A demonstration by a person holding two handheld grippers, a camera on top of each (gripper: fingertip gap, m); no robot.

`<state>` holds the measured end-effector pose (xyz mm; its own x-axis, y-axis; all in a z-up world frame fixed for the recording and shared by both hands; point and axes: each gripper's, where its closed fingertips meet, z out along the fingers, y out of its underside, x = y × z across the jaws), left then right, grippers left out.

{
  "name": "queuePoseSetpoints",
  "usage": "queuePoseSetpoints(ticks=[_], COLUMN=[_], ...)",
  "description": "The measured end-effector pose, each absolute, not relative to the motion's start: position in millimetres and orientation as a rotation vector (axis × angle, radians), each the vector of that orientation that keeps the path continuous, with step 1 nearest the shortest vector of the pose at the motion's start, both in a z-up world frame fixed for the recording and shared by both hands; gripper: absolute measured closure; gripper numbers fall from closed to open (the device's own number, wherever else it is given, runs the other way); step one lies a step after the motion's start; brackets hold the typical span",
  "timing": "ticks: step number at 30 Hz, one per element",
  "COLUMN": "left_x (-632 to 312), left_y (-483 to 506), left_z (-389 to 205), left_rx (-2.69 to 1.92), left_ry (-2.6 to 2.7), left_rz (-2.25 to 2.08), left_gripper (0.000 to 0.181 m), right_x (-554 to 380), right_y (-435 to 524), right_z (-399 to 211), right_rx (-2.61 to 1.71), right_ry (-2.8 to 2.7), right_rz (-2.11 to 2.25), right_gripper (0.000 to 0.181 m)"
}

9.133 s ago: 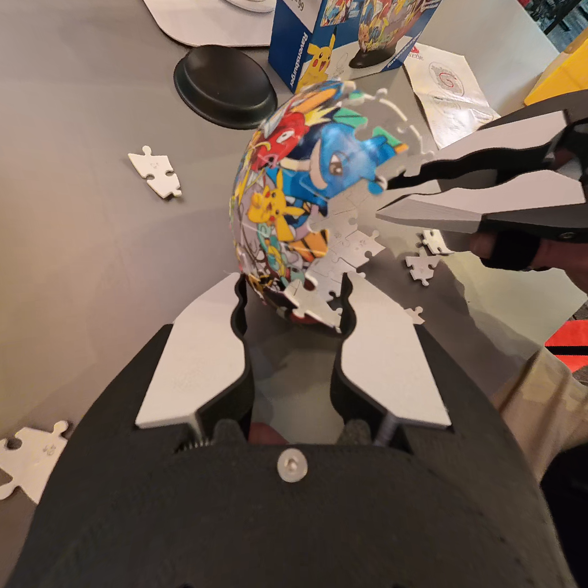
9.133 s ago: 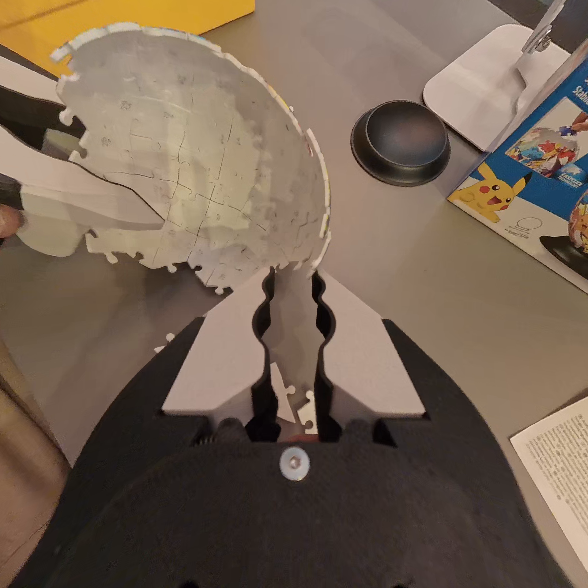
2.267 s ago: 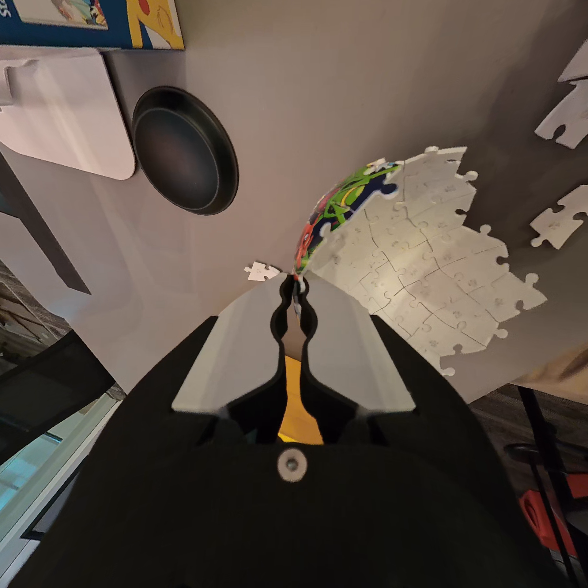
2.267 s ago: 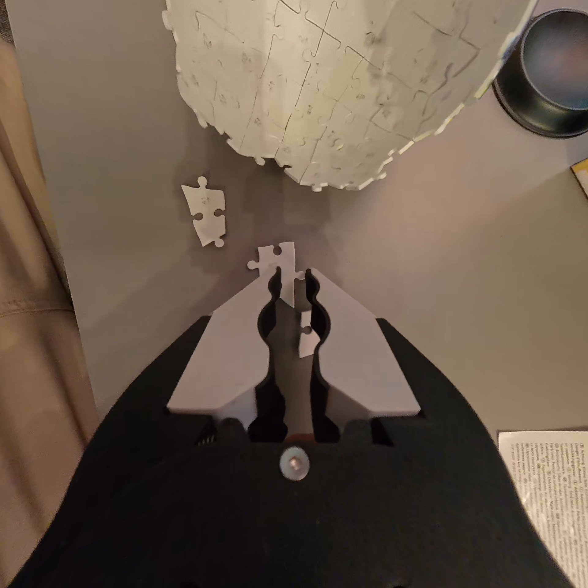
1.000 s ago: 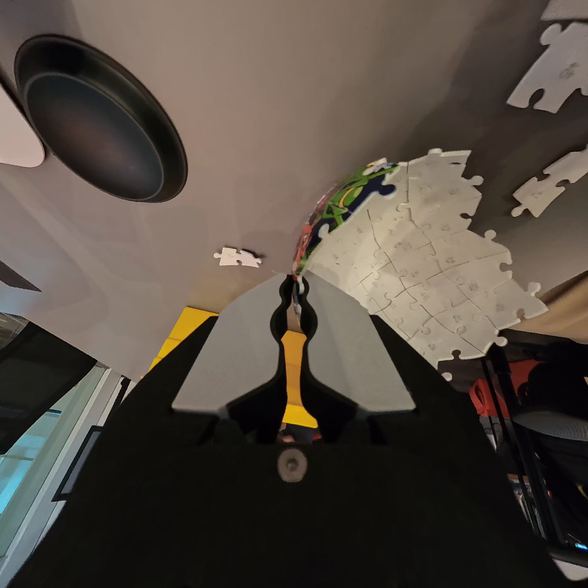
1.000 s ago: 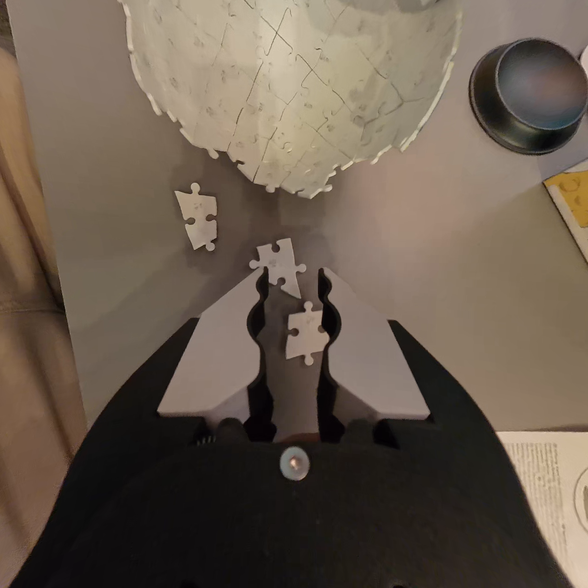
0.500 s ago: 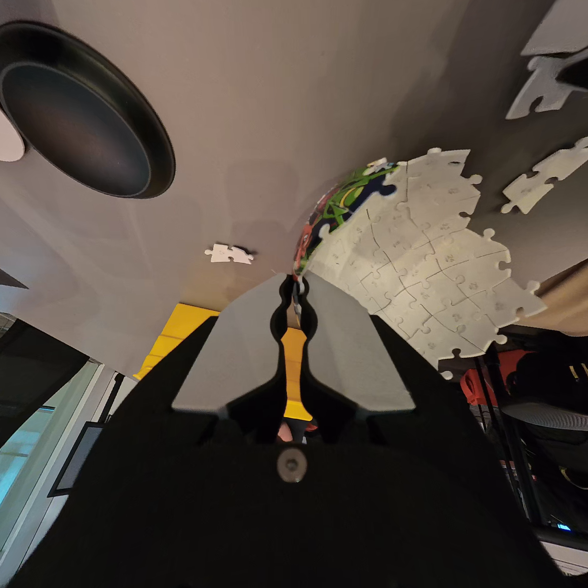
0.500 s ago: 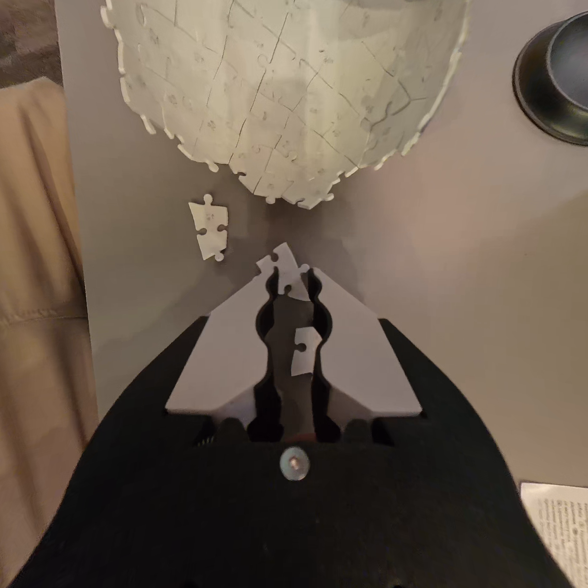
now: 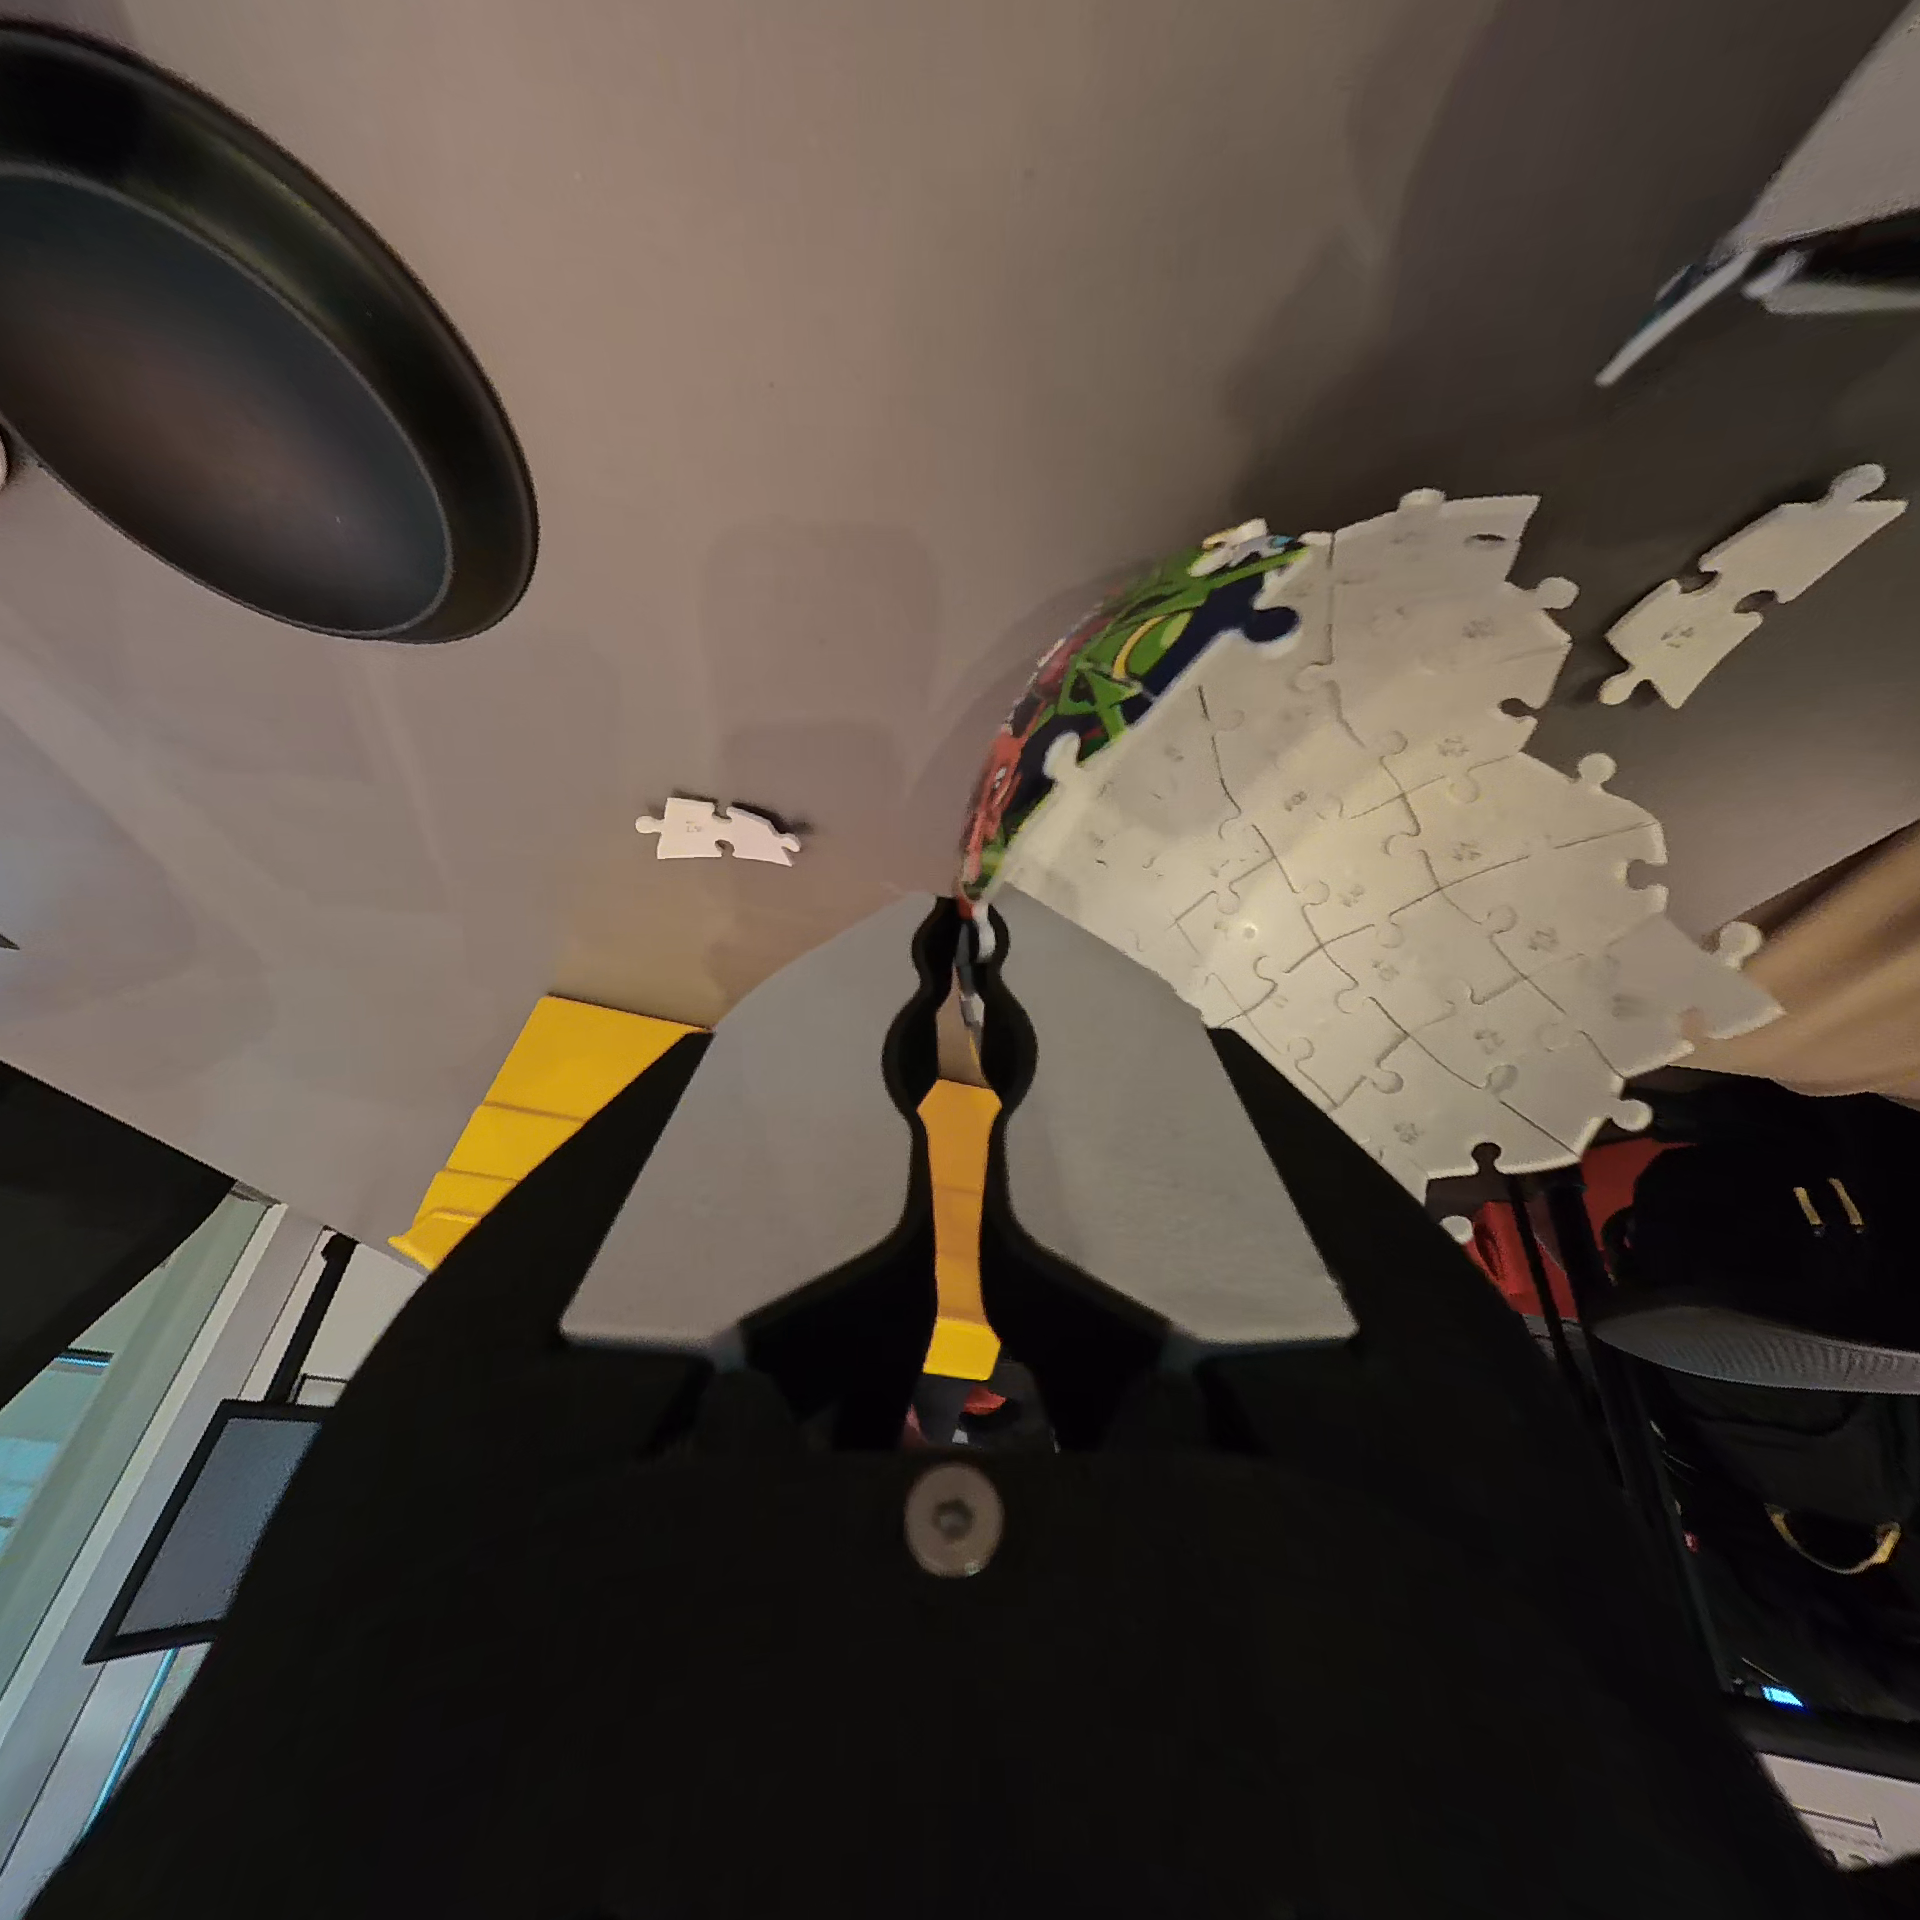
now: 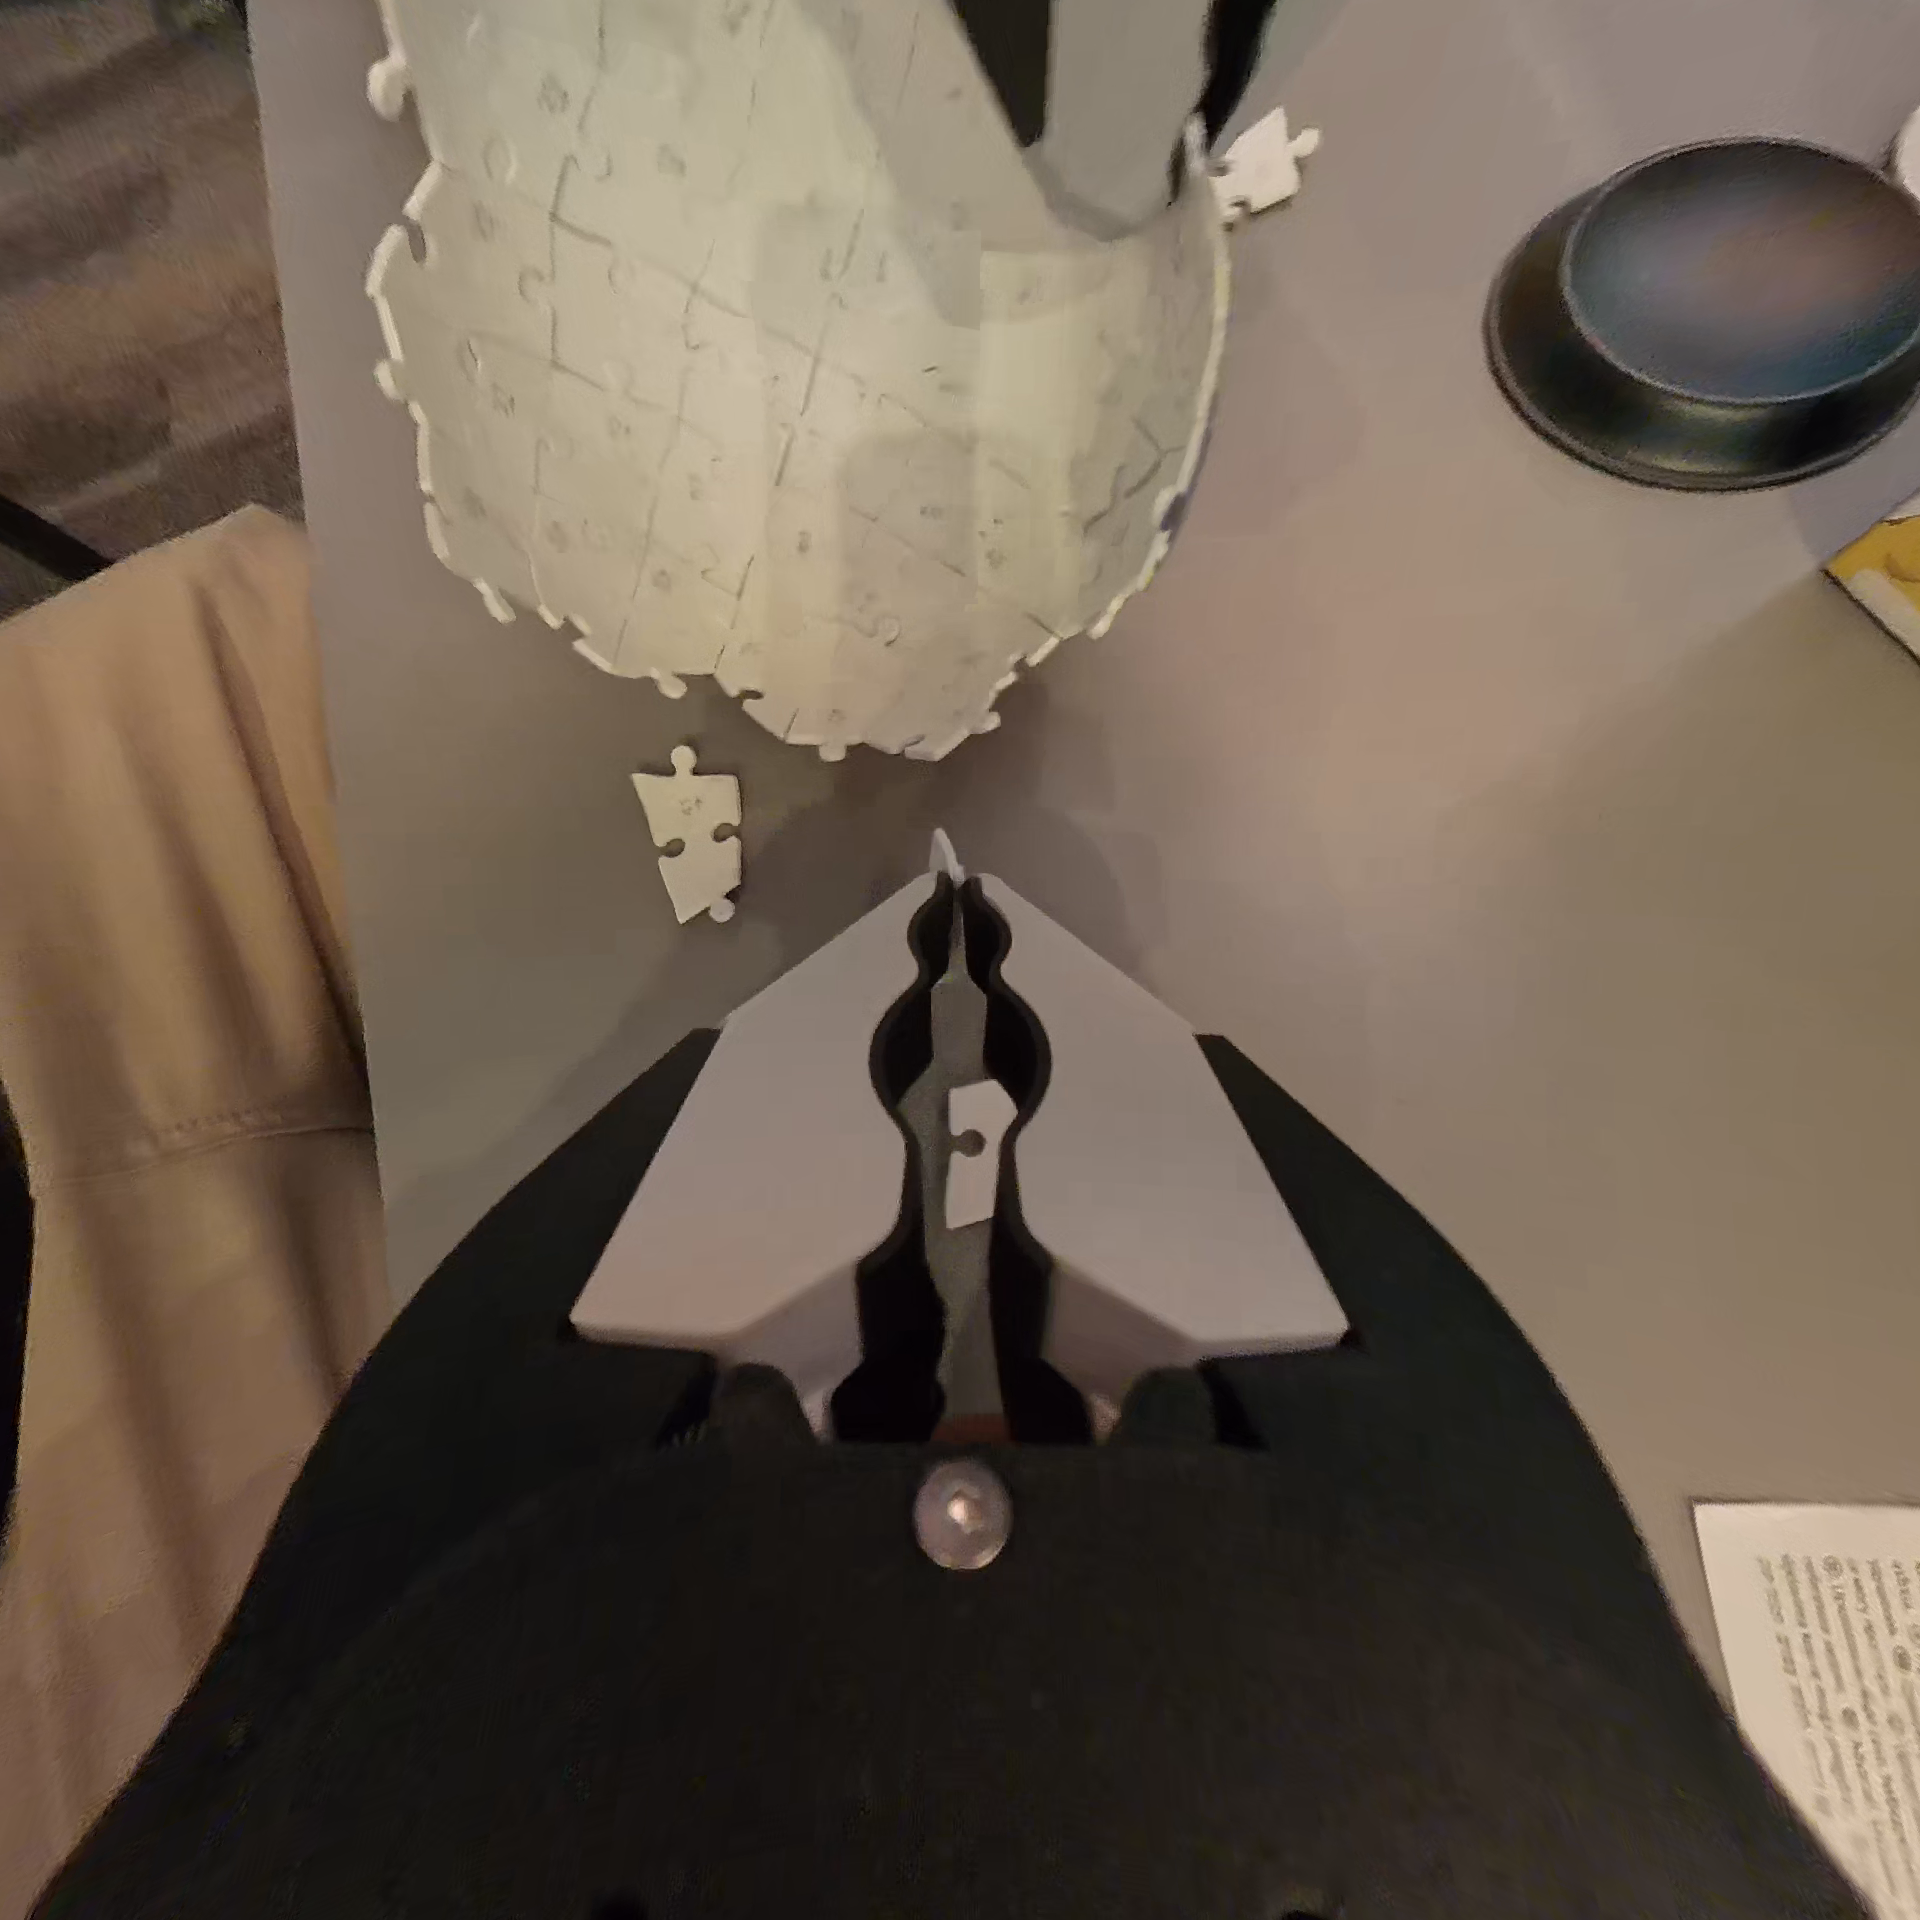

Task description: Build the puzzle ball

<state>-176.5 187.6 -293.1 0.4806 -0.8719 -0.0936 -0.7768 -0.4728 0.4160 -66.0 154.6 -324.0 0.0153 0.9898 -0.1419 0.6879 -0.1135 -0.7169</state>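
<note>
Left gripper [image 9: 966, 925] pinches the light, fragile puzzle shell [image 9: 1382, 883] by its rim; right gripper [image 10: 956, 883] seemingly clamps 1 thin loose piece [image 10: 943, 854] edgewise; grip gently.

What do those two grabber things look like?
Both look alike. The left gripper and right gripper each have a wide black body with a silver screw in the middle, and two pale grey pointed jaws whose black inner edges are wavy.

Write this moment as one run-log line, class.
left gripper: shut on puzzle shell rim | right gripper: shut on loose piece | joined pair: on table | stand: empty
</note>
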Motion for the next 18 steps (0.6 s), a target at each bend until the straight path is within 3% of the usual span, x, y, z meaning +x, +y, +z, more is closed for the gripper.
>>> queuePoseSetpoints(ticks=[7, 18], left_x=[-177, -179], left_y=[188, 189], left_z=[-295, -297], left_rx=[2.407, 2.399], left_ry=[-1.363, -1.339], left_rz=[-0.391, -0.367], left_gripper=[0.179, 0.179], right_x=[-72, -49], right_y=[163, 191], right_z=[-309, -339], right_rx=[-1.905, -2.091], right_ry=[-1.528, -1.418], right_rz=[1.056, 0.813], right_gripper=[0.181, 0.178])
